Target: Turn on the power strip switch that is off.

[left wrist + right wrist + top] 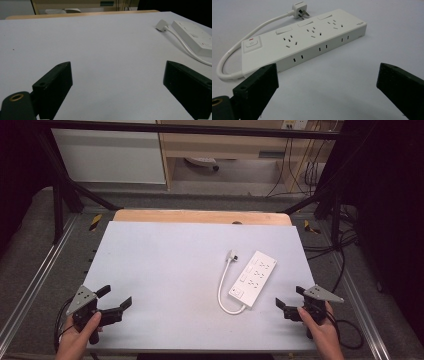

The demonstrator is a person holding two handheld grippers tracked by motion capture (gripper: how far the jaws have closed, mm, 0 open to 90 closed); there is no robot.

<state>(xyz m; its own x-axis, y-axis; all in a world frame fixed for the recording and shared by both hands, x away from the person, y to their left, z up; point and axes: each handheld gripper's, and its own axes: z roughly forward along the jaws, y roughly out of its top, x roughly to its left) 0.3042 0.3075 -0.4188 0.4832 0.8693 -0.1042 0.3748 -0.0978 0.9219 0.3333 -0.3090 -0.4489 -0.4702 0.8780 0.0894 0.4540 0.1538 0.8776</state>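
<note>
Overhead, pale table (wood far edge), power strip; left tongs, right tongs wide open, empty.

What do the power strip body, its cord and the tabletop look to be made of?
Power strip: looks like hard white moulded plastic, smooth semi-gloss, with crisp edges and cut slots.
Cord: probably flexible white rubber or PVC sheath; it bends in a smooth loop.
Tabletop: matte pale grey sheet, possibly laminate, over a board with a wood-coloured far edge.

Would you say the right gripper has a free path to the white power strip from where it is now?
Probably yes. The right gripper hovers near the power strip with its jaws open and nothing between them, and in the right gripper view only bare table lies before the strip.
</note>
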